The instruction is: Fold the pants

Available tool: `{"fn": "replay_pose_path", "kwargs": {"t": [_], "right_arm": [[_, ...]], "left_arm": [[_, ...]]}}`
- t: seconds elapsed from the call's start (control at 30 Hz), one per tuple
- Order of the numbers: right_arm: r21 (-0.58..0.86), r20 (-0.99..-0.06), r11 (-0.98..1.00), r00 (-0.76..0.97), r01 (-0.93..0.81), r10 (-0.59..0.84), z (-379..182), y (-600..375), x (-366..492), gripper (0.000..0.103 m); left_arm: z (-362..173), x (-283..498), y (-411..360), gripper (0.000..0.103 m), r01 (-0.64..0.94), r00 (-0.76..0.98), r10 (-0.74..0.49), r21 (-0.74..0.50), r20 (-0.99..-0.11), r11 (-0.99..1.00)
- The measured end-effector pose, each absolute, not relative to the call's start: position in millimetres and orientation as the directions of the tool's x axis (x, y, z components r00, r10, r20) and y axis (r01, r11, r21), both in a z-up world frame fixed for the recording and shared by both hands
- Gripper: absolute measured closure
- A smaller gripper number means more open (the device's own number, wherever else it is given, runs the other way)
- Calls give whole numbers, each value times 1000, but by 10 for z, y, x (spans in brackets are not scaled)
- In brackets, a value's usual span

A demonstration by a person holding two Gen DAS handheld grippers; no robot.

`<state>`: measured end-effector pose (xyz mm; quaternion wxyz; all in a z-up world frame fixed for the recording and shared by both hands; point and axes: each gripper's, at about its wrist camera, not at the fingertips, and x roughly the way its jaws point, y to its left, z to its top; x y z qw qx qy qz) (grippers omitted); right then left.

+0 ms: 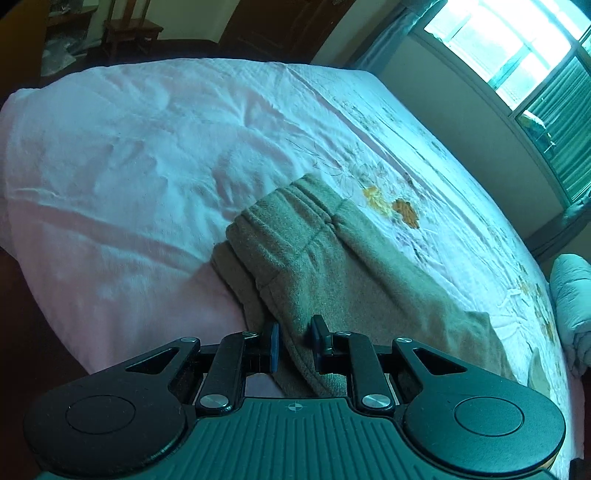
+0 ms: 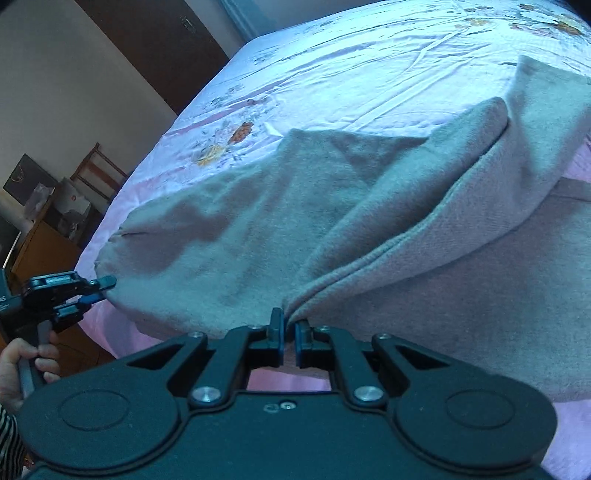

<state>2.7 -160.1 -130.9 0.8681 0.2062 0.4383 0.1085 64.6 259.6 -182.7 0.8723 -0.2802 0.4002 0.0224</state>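
Note:
Grey-tan knit pants (image 1: 332, 266) lie on the bed, waistband at the far end in the left wrist view. My left gripper (image 1: 295, 338) has its jaws partly apart with the edge of the pants between the pads, near the bed's front edge. In the right wrist view the pants (image 2: 258, 229) spread wide, one leg folded over. My right gripper (image 2: 290, 326) is shut on a pinched fold of the pants edge. The left gripper also shows in the right wrist view (image 2: 99, 290), at the pants' left corner.
The bed has a pink and white floral sheet (image 1: 147, 147). A window (image 1: 517, 55) is at the right. A wooden chair (image 1: 129, 33) stands beyond the bed. A wooden cabinet (image 2: 40, 251) with boxes stands at the left. A rolled white quilt (image 1: 572, 295) lies at the right.

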Motion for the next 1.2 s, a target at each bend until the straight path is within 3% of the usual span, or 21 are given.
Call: {"fn": "replay_pose_path", "kwargs": {"t": [0.3,0.4,0.6,0.67,0.77,0.83,0.9,1.07,1.2], "right_arm": [[437,-754,900,548,7,362,-1505,-1544,42,103],[463,-739,887,553,0,386,-1481,-1548,54,89],[446,-740,895,557,-12,376,-1442,-1535,33,83],[437,-735,899,571,-16,367,-1408,-1553,5,74],[410,-726,912,599,-19,338,-1347,-1601,-39,72],[399,-716,917,620,-14,321,-1299,-1667,-79,72],[397,-710,918,635,5,304,-1271,-1773,-112,72],[425,-703,900,662,98,260,-1238,-2150,-123,67],[487,-693,858,671,165,264,-1232,-2432,-89,67]], "left_arm": [[-1973,652,2652,85,-311,663,-188,-496,-724,810],[-1860,577,2701,85,-327,687,-162,-501,-708,801],[-1502,416,2565,85,-266,746,-112,-448,-656,853],[-1408,446,2434,85,-220,750,-146,-452,-645,864],[-1331,541,2124,80,-144,735,-231,-480,-638,865],[-1317,594,1812,66,-82,716,-285,-482,-638,872],[-1329,624,1452,61,-9,686,-353,-493,-636,870],[-1563,605,633,61,90,558,-472,-515,-683,852],[-1780,431,226,61,122,495,-454,-459,-741,880]]}}
